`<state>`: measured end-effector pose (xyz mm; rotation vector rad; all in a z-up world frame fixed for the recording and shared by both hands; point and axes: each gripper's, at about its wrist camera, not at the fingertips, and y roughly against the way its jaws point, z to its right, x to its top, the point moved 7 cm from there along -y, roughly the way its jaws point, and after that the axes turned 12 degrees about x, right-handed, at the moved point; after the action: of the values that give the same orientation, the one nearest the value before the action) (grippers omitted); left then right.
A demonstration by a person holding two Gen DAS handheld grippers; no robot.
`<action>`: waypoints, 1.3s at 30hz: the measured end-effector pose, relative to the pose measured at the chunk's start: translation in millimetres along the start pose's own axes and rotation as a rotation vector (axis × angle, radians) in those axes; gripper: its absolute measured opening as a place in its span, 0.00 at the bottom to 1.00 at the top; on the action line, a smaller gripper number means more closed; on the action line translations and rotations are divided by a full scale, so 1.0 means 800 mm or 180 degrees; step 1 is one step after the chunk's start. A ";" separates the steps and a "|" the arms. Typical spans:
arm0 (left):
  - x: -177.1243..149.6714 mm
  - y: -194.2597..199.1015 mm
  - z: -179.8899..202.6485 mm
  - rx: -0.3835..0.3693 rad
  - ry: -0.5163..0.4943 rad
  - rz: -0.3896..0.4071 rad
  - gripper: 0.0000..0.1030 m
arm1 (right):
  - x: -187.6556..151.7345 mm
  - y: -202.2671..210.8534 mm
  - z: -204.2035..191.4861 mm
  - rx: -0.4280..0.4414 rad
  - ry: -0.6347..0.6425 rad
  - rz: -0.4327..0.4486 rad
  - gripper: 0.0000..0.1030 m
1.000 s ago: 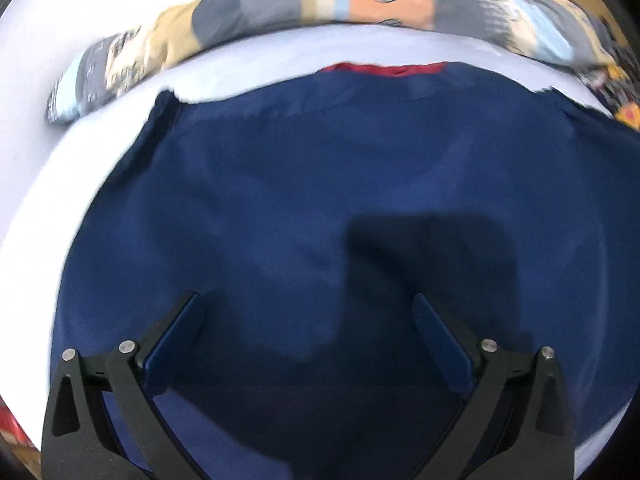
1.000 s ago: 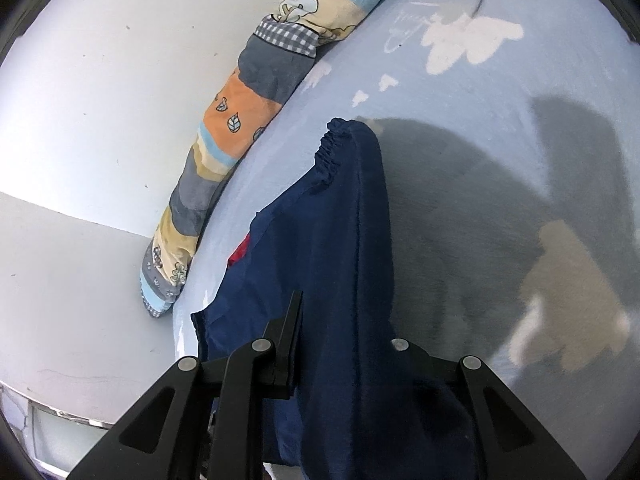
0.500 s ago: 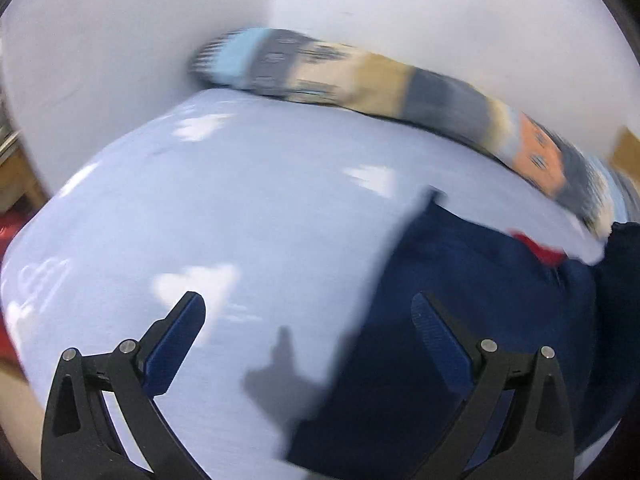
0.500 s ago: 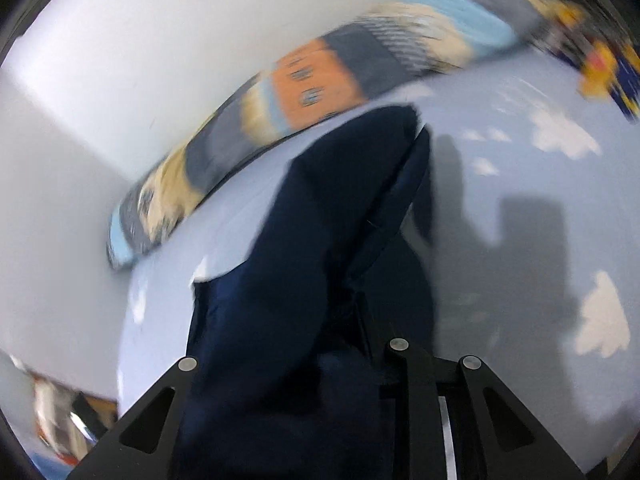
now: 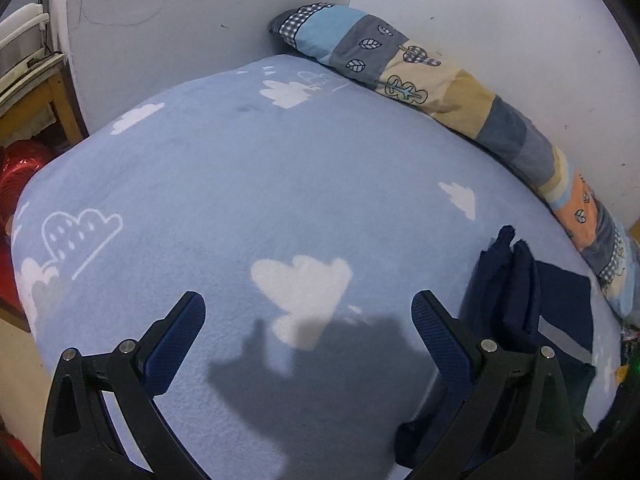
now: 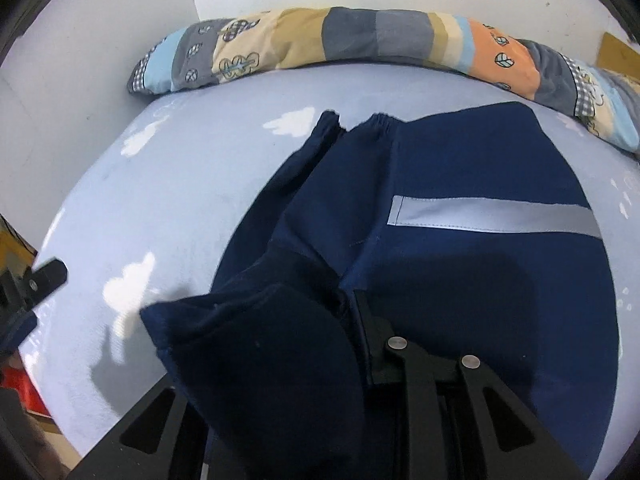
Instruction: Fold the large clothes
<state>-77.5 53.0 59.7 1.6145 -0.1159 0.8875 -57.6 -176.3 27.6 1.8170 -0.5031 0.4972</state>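
Note:
A navy blue garment (image 6: 460, 168) with a grey reflective stripe (image 6: 492, 218) lies on the light blue bed (image 6: 168, 208). Its two cuffed sleeves (image 6: 352, 128) lie folded across the left part. My right gripper (image 6: 348, 312) is shut on a thick fold of the garment, which drapes over its left finger and hides it. In the left wrist view the garment (image 5: 532, 296) lies at the right edge. My left gripper (image 5: 308, 320) is open and empty above the bare bedsheet, to the left of the garment.
A long patchwork bolster (image 6: 360, 36) (image 5: 460, 92) lies along the white wall at the bed's far side. A wooden stand (image 5: 44, 92) and a red object (image 5: 16, 176) stand off the bed's left edge. The left gripper's tip (image 6: 44, 276) shows at the left of the right wrist view.
My left gripper has swung left off the garment and now looks over bare sheet. My right gripper carried the sleeve fold across, and the garment now lies folded with the stripe facing up.

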 end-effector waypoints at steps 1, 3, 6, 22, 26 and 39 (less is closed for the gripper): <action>0.003 0.002 0.000 -0.0008 0.0013 0.0012 1.00 | 0.004 0.008 -0.001 0.0018 -0.0024 0.0037 0.22; 0.006 0.004 0.001 -0.0055 0.0030 0.0013 1.00 | 0.008 0.021 -0.007 0.0016 0.0026 0.0126 0.22; 0.009 0.004 0.000 -0.0071 0.0023 0.0021 1.00 | 0.001 0.030 -0.027 0.0092 0.0141 0.0195 0.22; 0.003 -0.002 0.007 -0.0178 0.0030 -0.0060 1.00 | -0.102 -0.004 -0.095 0.0137 0.1459 -0.0486 0.72; -0.001 0.006 0.028 -0.0358 -0.0130 -0.0035 1.00 | -0.121 0.041 -0.091 0.0731 0.1514 -0.0633 0.65; -0.101 0.039 0.195 -0.1228 -0.1663 -0.0045 1.00 | -0.048 0.153 0.158 0.0603 -0.0015 0.0200 0.19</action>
<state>-76.7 -124.3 40.0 1.4409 -0.6031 0.3813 -147.5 -327.8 65.1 1.9880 -0.5323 0.6006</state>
